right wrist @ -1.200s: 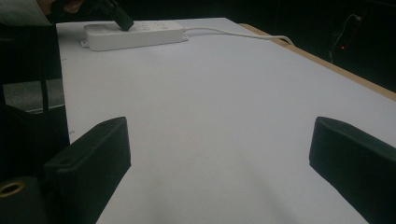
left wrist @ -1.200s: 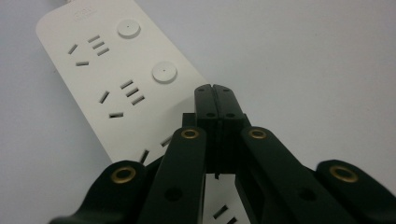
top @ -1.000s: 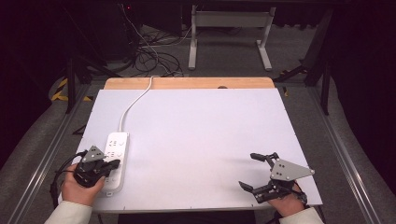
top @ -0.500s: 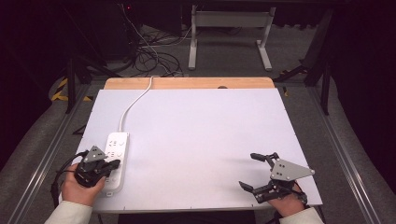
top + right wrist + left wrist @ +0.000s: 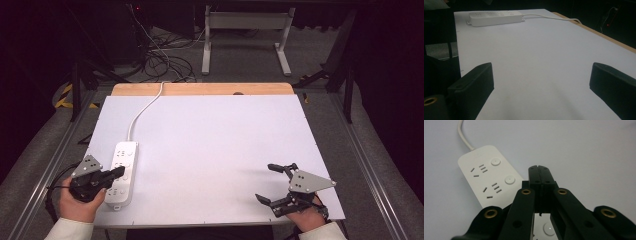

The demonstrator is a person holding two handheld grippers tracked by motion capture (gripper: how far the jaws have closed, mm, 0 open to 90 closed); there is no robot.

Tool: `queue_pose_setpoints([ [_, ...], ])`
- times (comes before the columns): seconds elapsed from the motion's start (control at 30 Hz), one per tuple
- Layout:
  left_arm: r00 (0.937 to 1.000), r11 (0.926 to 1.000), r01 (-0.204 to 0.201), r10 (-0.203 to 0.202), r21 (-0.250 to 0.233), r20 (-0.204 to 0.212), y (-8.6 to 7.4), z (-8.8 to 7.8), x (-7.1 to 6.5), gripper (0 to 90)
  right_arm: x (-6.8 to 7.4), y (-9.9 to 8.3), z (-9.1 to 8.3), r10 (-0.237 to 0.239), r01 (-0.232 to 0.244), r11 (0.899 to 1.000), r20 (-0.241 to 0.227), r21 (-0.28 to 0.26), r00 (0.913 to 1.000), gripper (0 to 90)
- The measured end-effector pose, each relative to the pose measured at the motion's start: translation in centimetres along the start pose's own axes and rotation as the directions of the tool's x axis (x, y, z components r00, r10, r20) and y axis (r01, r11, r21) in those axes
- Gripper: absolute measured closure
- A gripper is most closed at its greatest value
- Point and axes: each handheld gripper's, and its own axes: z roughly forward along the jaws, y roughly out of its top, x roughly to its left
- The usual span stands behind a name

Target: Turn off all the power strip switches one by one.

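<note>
A white power strip [image 5: 122, 170] with several sockets and round buttons lies along the left side of the white table [image 5: 215, 145]; its white cable [image 5: 142, 110] runs off toward the back. My left gripper [image 5: 119, 172] is shut with nothing between its jaws, and its tips hover over the near part of the power strip [image 5: 489, 180]. In the left gripper view the left gripper [image 5: 539, 168] has both jaws pressed together. My right gripper [image 5: 270, 182] stands open at the front right, well apart from the strip, with bare table between its jaws. The power strip [image 5: 495, 17] lies far off in the right gripper view.
A wooden strip [image 5: 200, 89] edges the table's far side. Beyond it stand a metal frame [image 5: 245, 35] and a tangle of cables [image 5: 160, 60] on the floor. Metal rails [image 5: 360, 150] run along both sides of the table.
</note>
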Motion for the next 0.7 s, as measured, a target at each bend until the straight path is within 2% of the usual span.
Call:
queue_pose_setpoints([
  [0.13, 1.0000, 1.0000, -0.001, 0.001, -0.001, 0.004, -0.2, -0.6, -0.3, 90.0, 0.1, 0.0, 0.0, 0.000, 0.000, 1.000, 0.000, -0.001, 1.0000, 5.9],
  [0.3, 0.9995, 0.9999, 0.007, -0.007, 0.015, 0.031, -1.1, -1.3, -0.8, 90.0, 0.0, 0.0, -0.1, 0.000, 0.000, 1.000, 0.000, -0.006, 1.0000, 5.9],
  [0.53, 0.9996, 0.9996, 0.003, -0.003, 0.027, 0.028, -2.7, -2.2, -1.3, 90.0, 0.1, 0.0, -0.1, -0.002, 0.002, 1.000, 0.001, -0.001, 1.0000, 6.0],
  [0.7, 0.9996, 0.9995, 0.000, -0.001, 0.033, 0.027, -2.7, -2.0, -1.4, 90.0, 0.2, 0.1, 0.0, -0.006, 0.006, 1.000, 0.001, 0.001, 1.0000, 6.0],
])
